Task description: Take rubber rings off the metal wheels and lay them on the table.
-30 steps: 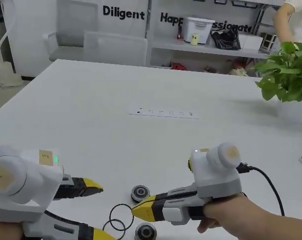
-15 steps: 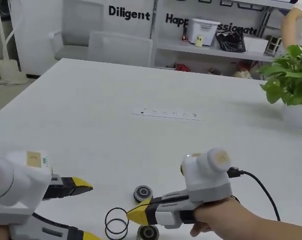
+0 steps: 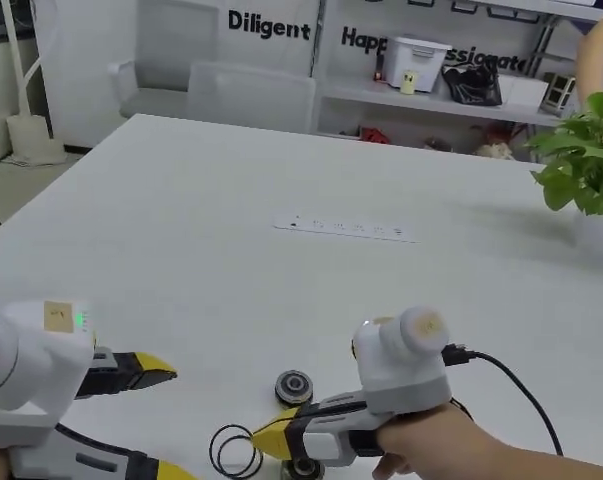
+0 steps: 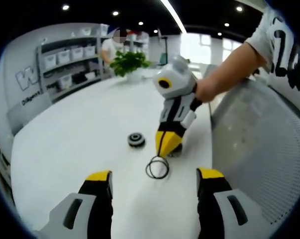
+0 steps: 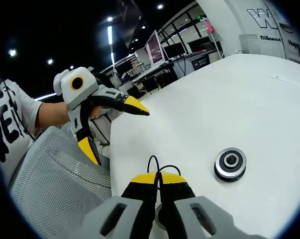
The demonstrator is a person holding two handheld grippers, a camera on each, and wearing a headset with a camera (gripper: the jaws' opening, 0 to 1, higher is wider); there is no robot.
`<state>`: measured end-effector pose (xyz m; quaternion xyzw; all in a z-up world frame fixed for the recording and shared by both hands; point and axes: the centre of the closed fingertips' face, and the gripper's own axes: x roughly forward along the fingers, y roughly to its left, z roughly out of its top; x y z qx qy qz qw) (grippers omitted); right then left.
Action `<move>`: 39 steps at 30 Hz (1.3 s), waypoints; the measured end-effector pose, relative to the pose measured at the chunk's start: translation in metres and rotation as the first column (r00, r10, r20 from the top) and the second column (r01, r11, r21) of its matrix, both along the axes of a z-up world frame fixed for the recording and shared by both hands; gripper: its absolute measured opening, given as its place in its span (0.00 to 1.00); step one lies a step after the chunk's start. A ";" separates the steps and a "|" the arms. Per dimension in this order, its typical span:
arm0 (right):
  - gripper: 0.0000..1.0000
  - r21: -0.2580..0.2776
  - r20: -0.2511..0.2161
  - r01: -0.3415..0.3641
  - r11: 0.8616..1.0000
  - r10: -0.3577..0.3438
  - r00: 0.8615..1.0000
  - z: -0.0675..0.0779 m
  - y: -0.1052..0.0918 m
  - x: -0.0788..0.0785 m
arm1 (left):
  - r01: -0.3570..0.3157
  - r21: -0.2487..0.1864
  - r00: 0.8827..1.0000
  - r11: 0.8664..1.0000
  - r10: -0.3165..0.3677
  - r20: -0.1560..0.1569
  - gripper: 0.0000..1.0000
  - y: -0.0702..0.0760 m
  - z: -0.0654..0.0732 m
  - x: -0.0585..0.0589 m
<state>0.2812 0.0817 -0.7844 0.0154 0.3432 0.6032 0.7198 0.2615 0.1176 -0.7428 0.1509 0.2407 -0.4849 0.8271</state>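
Table (image 3: pixel 281 180) white, spanning most of frame. Left gripper (image 3: pixel 169 420) at lower left, jaws spread wide, empty. Right gripper (image 3: pixel 264 440) at bottom centre, jaws pressed together, apparently pinching rubber ring (image 3: pixel 236 452) lying on tabletop. Metal wheel (image 3: pixel 294 386) just above tips, second wheel (image 3: pixel 303 468) tucked under right gripper. Lay ring flat, clear of both wheels, then ease jaws apart without dragging.

The table (image 3: pixel 281 180) is seen as plain white. The rubber rings (image 3: pixel 236 452) are black. The metal wheel (image 3: pixel 294 386) is banded in silver and black. The left gripper (image 3: pixel 166 418) and the right gripper (image 5: pixel 157 175) are cased in white and grey, with black jaws tipped yellow. The plant (image 3: pixel 586 160) is green.
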 end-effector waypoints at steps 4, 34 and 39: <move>0.00 -0.009 -0.007 0.004 1.000 -0.004 1.000 -0.004 0.001 0.000 | 0.000 0.000 1.000 1.000 0.000 -0.003 0.69 0.000 -0.001 0.001; 0.00 -0.004 -0.108 0.072 0.997 -0.072 0.992 -0.011 -0.008 0.007 | 0.003 0.016 1.000 1.000 -0.003 -0.023 0.68 -0.001 -0.010 0.003; 0.00 -0.011 -0.109 0.079 0.997 -0.079 0.991 -0.013 -0.009 0.008 | 0.007 0.023 1.000 1.000 -0.006 -0.026 0.68 -0.001 -0.011 0.003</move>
